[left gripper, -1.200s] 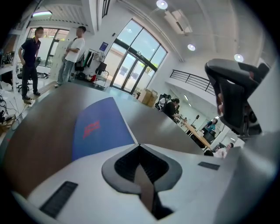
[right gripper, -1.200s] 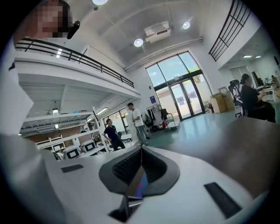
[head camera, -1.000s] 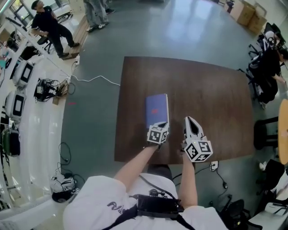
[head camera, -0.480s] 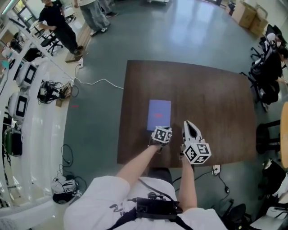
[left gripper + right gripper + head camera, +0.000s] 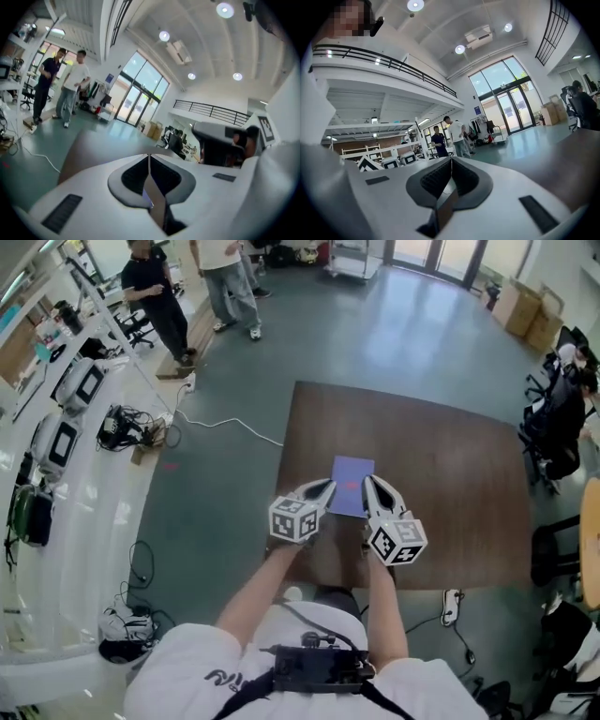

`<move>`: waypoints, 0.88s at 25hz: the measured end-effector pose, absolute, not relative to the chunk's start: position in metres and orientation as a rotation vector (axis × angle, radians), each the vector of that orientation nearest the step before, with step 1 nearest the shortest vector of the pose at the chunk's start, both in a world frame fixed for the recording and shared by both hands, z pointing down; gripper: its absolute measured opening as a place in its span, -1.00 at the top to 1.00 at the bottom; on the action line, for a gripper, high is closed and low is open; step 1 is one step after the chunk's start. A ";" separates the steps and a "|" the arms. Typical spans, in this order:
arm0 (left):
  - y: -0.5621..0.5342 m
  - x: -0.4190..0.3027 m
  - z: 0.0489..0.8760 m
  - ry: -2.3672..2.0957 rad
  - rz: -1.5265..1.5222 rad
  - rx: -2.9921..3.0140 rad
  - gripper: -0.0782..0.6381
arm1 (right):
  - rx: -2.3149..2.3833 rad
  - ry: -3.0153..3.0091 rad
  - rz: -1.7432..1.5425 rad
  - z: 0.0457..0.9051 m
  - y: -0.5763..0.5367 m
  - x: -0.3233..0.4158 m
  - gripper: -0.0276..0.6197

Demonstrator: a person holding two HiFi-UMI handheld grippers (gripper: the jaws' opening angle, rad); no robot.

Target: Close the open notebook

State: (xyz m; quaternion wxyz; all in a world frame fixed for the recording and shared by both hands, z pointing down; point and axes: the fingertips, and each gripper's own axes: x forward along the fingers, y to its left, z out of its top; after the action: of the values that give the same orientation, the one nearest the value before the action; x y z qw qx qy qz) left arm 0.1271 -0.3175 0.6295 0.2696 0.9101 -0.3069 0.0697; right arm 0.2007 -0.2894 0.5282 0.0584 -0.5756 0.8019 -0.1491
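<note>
The notebook (image 5: 352, 486) lies closed on the dark brown table (image 5: 450, 474), its blue-violet cover up. Both grippers are raised above the table's near part, in front of the notebook and apart from it. My left gripper (image 5: 326, 487) is shut with nothing between its jaws; its tips meet in a line in the left gripper view (image 5: 149, 157). My right gripper (image 5: 371, 483) is also shut and holds nothing, as the right gripper view (image 5: 451, 159) shows. The two grippers point nearly level, towards the hall.
Two people stand at the far left by white benches (image 5: 66, 427) with equipment. A white cable (image 5: 225, 423) runs over the floor left of the table. Seated people and chairs (image 5: 558, 418) are at the right. Cardboard boxes (image 5: 530, 310) stand far right.
The left gripper has let go of the notebook's near edge and risen towards me. The right gripper has lifted as well. The notebook has stayed closed and flat.
</note>
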 end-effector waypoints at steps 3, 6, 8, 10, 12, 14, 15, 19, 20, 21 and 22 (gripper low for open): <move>-0.326 0.071 0.568 -0.981 0.067 2.551 0.76 | -1.726 2.466 -0.369 0.502 -0.289 0.167 0.90; -0.325 0.023 0.517 -1.194 0.006 2.653 0.76 | -1.730 2.527 -0.242 0.479 -0.284 0.136 0.90; -0.317 0.000 0.488 -1.328 -0.011 2.719 0.76 | -1.751 2.561 -0.152 0.466 -0.279 0.117 0.90; -0.309 -0.017 0.467 -1.409 -0.020 2.771 0.76 | -1.757 2.577 -0.107 0.458 -0.274 0.099 0.90; -0.301 -0.027 0.454 -1.432 -0.040 2.795 0.76 | -1.752 2.582 -0.094 0.454 -0.272 0.085 0.90; -0.296 -0.034 0.448 -1.435 -0.056 2.802 0.76 | -1.748 2.583 -0.086 0.452 -0.270 0.073 0.90; -0.295 -0.038 0.448 -1.439 -0.058 2.803 0.76 | -1.745 2.585 -0.081 0.451 -0.269 0.068 0.91; -0.291 -0.047 0.450 -1.450 -0.057 2.787 0.76 | -1.728 2.590 -0.066 0.447 -0.264 0.055 0.90; -0.290 -0.050 0.451 -1.451 -0.060 2.784 0.76 | -1.725 2.593 -0.062 0.446 -0.263 0.051 0.90; -0.289 -0.052 0.451 -1.453 -0.064 2.782 0.76 | -1.721 2.596 -0.057 0.446 -0.262 0.048 0.90; -0.288 -0.054 0.450 -1.455 -0.069 2.782 0.76 | -1.718 2.600 -0.052 0.445 -0.261 0.045 0.90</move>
State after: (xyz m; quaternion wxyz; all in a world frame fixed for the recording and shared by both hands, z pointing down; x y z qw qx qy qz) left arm -0.0540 -0.2880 0.4503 0.0006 0.8859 -0.4634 -0.0221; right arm 0.0447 -0.2608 0.4451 0.0125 -0.5512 0.8341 -0.0166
